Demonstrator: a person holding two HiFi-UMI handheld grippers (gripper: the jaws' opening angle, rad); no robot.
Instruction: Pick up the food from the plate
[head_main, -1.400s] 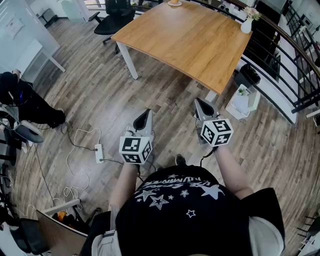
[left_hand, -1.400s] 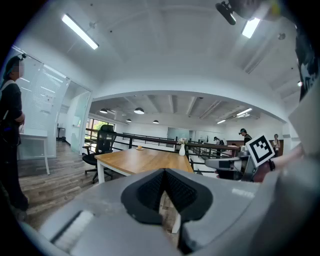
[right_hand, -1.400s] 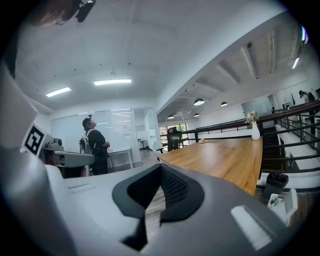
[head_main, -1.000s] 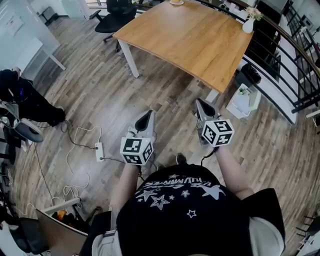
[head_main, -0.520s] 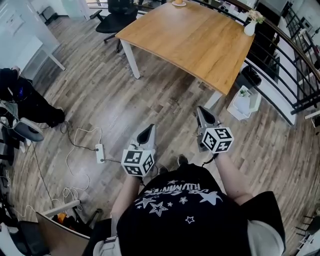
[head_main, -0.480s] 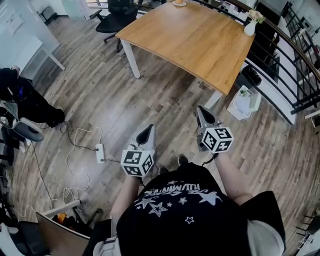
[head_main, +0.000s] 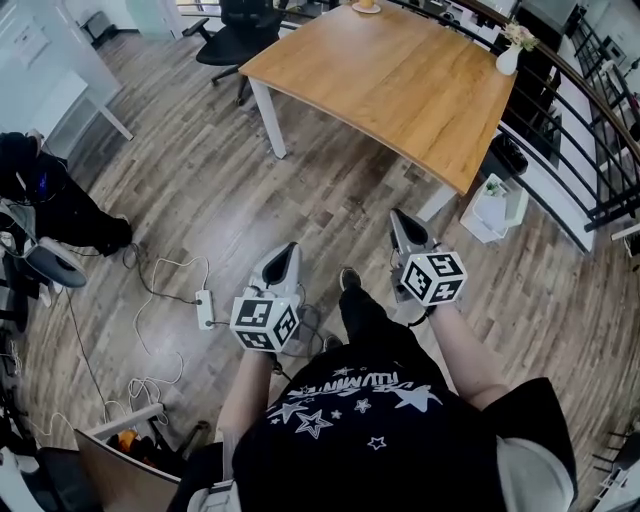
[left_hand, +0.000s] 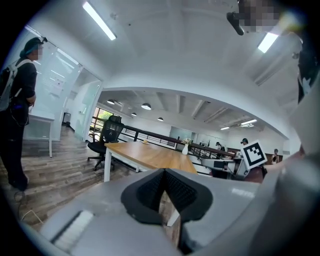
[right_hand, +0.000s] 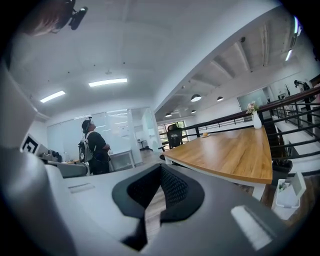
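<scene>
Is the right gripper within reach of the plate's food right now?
Probably not: the right gripper is over the floor, short of the table, and the plate sits at its far edge. Nothing seems to block the way.

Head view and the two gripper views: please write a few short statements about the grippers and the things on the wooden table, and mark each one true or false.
1. Both grippers are held over the floor, short of the wooden table. True.
2. The plate with the food stands at the table's far edge. True.
3. The right gripper holds the food. False: its jaws are together with nothing between them.
4. The vase stands in the middle of the table. False: it stands at the corner on the head view's right.
5. The left gripper has its jaws wide apart. False: they are together and empty.
</scene>
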